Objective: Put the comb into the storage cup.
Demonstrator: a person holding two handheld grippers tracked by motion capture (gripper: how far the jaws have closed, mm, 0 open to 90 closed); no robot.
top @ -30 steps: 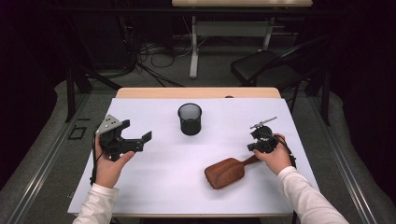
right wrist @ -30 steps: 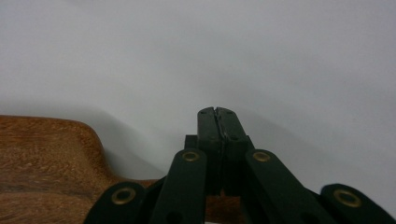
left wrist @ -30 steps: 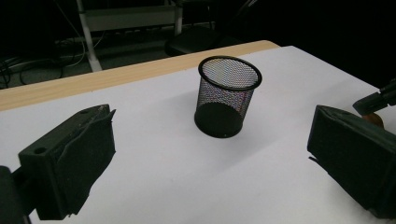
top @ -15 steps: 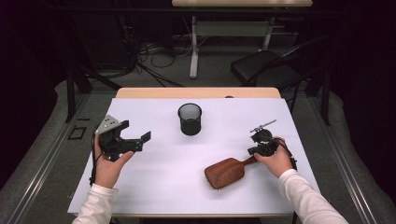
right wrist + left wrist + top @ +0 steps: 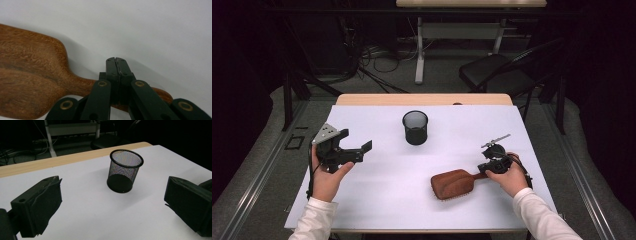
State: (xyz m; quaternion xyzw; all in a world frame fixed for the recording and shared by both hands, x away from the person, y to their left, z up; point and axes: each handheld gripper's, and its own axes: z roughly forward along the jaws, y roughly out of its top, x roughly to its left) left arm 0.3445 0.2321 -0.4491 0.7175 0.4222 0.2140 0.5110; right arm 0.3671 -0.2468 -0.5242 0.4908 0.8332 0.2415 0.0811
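High view: a white table (image 5: pixel 377 200) carries a black mesh cup (image 5: pixel 415 127) near its far middle, standing upright. A wooden brush (image 5: pixel 455 183) lies flat on the near right part of the table, bristles down, head toward the left, handle pointing right. The right gripper (image 5: pixel 491 162) is held in the right hand (image 5: pixel 509 176) just at the handle end of the brush; at this range contact cannot be confirmed. The left gripper (image 5: pixel 362 148) is held in the left hand (image 5: pixel 328 175) over the near left part of the table, well apart from both cup and brush, its jaws pointing right toward the table's middle and standing wide apart.

Left gripper view: the left gripper (image 5: pixel 112 202) shows both jaws far apart at the frame's sides with nothing between them. The cup (image 5: pixel 124 171) stands upright ahead on the white table (image 5: pixel 87 217), beyond the jaws and clear of them.

Right gripper view: the right gripper (image 5: pixel 116 60) has its jaws fully closed, pads meeting tip to tip with nothing gripped between them. The closed jaws lie across and above the brush (image 5: pixel 32 72) handle, which passes beneath the linkage; the brush head spreads to the left. Whether the jaws rest on the handle cannot be determined.
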